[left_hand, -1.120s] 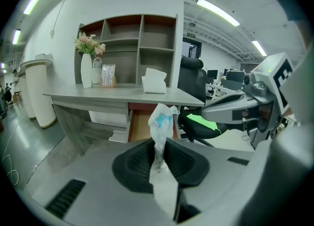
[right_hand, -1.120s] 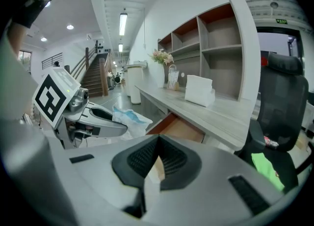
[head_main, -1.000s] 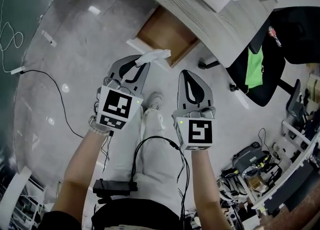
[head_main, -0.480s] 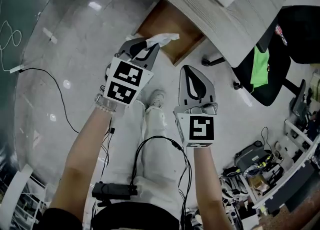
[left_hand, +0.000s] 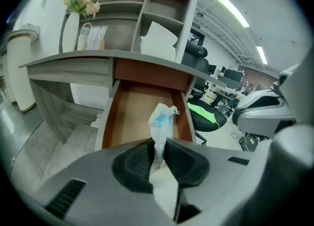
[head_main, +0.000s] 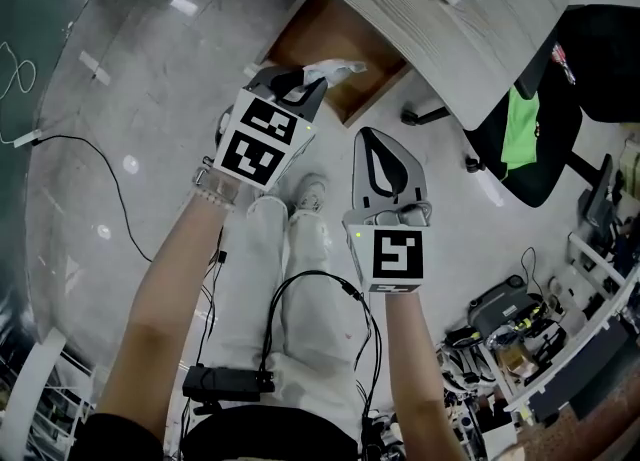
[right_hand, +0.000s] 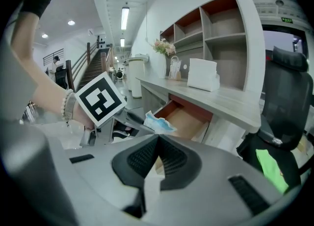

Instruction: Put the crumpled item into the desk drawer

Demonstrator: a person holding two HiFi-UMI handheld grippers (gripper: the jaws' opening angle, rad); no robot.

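Left gripper view tells most of it: the crumpled item (left_hand: 162, 121) (white with a bit of blue, could be a face mask, can't swear to it) is pinched in the left gripper (left_hand: 158, 145). The jaws are closed narrow on its lower end, and the rest sticks out past the tips. Its long axis runs pretty much along the line the gripper points, toward the open drawer (left_hand: 128, 114), which lies ahead of and below the tips. Head view puts the item roughly over the drawer's near end, so I reckon the next move is forward and down, then let go.

Left hand is clearly nearer. The right gripper (right_hand: 157, 139) sits back beside it, jaws together with nothing in them.

Hard to see: the drawer's back end is tucked under the desk (left_hand: 68, 63), and in the head view the left gripper's own body hides its jaws.
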